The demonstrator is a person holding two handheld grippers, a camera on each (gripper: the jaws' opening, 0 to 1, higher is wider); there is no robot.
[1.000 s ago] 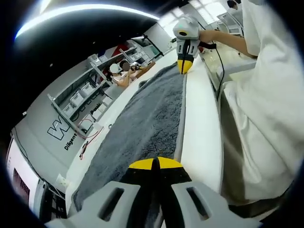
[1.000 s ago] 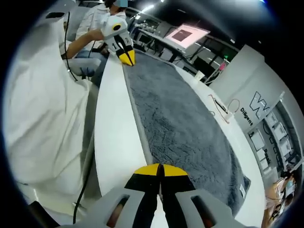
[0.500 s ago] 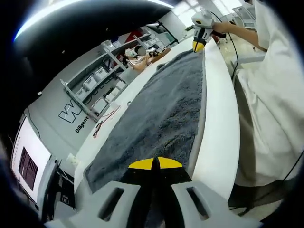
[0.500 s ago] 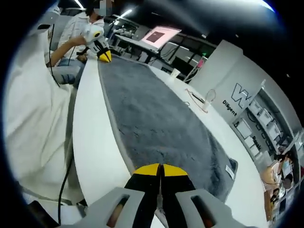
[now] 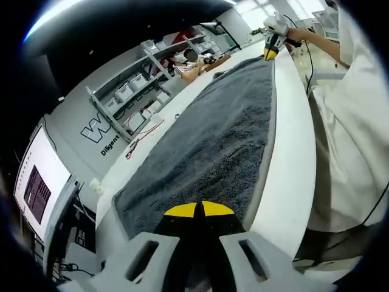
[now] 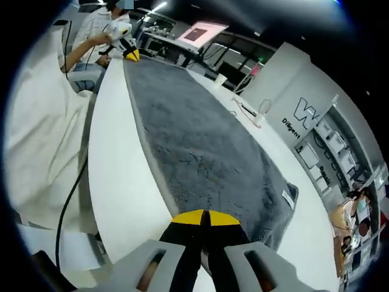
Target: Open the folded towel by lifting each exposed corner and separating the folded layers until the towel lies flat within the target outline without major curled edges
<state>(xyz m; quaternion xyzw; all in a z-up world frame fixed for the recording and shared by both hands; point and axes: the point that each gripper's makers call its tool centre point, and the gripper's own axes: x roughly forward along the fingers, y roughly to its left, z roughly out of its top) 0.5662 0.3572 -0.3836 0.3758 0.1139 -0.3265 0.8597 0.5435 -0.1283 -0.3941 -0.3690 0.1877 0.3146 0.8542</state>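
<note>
A long grey towel [image 5: 219,140] lies spread lengthwise on the white table [image 5: 293,164], held taut between both grippers. My left gripper [image 5: 199,210] is shut on the towel's near corner at the table's front edge. At the far end the right gripper [image 5: 271,51], in a person's hand, pinches the other front corner. Seen from the right gripper view, the towel [image 6: 200,140] runs away from my right gripper [image 6: 203,218], which is shut on its corner, to the left gripper [image 6: 130,53] far off. A small label [image 6: 287,196] sits on the towel's back edge.
A person in a white coat [image 5: 355,140] stands along the table's front edge [image 6: 115,164]. A thin cable [image 5: 143,135] lies on the table behind the towel. Shelves with bins [image 5: 130,97], a lettered wall and a monitor [image 5: 35,193] stand beyond.
The two grippers have drawn farther apart along the front edge. The other gripper looks smaller in each view and the towel stretches longer and flatter.
</note>
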